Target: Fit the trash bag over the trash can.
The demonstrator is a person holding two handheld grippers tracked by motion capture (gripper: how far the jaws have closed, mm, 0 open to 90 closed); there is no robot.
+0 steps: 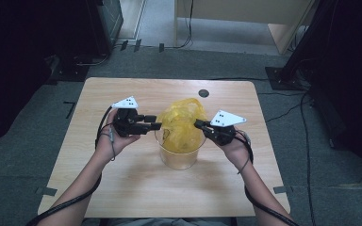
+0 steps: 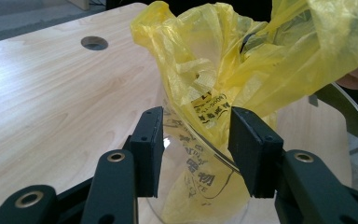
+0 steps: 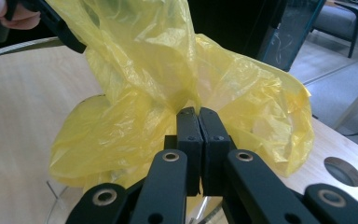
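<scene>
A yellow bag (image 1: 181,123) sits in a clear bin (image 1: 179,157) in the middle of the high view, on a wood table (image 1: 122,179). The job looks like fitting the bag into the bin.

The right gripper (image 3: 198,112) has its jaws pressed together, and they pinch a fold of the bag at the middle of the right gripper view. The left gripper (image 2: 196,140) has its jaws spread. The bin's rim and some bag lie between them, low in the left gripper view, but the pads do not seem to press yet.

So I think this is the step of grabbing the bag's edge on both sides. Next, the left jaws need to close on the bag. Then both hands should pull the edge out and down over the rim, gently, so the thin bag does not tear.
</scene>
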